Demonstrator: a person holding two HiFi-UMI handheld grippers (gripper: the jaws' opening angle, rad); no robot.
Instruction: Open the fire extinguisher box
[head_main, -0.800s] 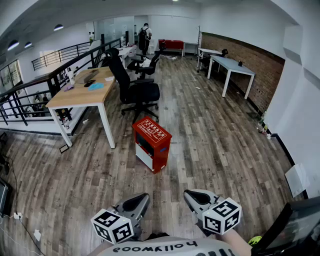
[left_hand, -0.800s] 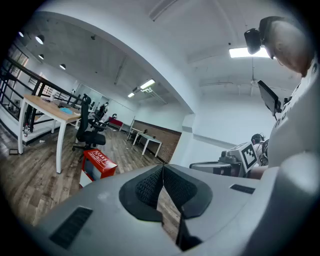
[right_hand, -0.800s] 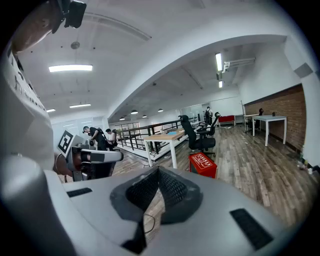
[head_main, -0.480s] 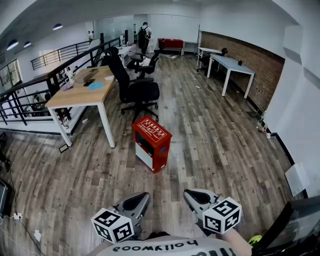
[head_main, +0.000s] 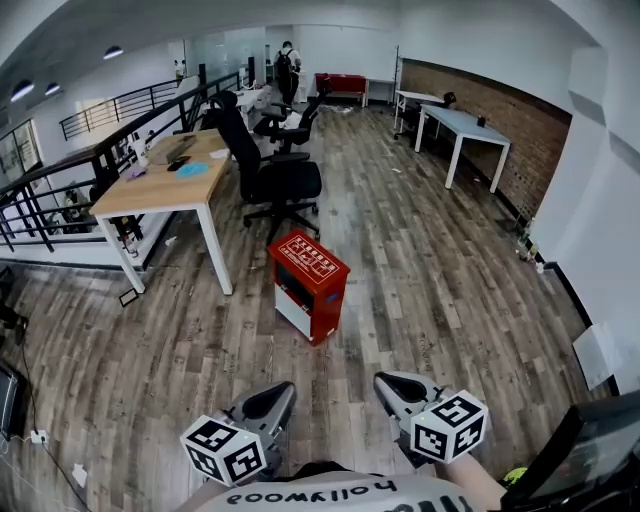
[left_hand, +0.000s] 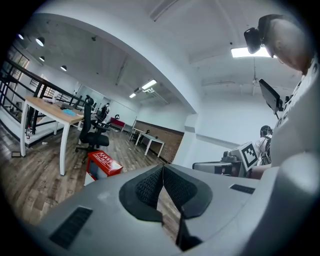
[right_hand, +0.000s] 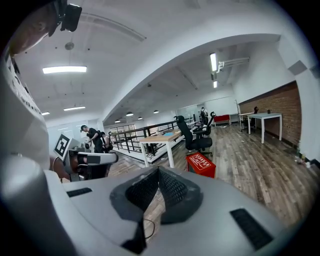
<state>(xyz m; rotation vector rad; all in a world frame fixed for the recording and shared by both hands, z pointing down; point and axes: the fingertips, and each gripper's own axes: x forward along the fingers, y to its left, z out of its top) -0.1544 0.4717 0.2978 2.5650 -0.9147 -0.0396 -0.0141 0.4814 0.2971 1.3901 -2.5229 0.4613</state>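
Head view from above: a red fire extinguisher box (head_main: 310, 285) stands upright on the wooden floor (head_main: 430, 290) of an open office. It sits just in front of a black office chair (head_main: 275, 180) and beside the near leg of a long wooden desk (head_main: 165, 180). A white table (head_main: 465, 130) stands by the brick wall on the right, and a person (head_main: 289, 70) stands far off at the back of the room.

At the bottom edge, the left gripper (head_main: 268, 400) and the right gripper (head_main: 392, 388) are held side by side close to the person's body. Both point toward the box and both are well apart from it.

Left gripper view: the left gripper's (left_hand: 162, 168) ridged black pads meet at their tips, closed on nothing. The red box (left_hand: 102, 164) shows beyond them on the floor.

Right gripper view: the right gripper (right_hand: 158, 170) is likewise fully closed and empty, with the box (right_hand: 201, 164) ahead of it.
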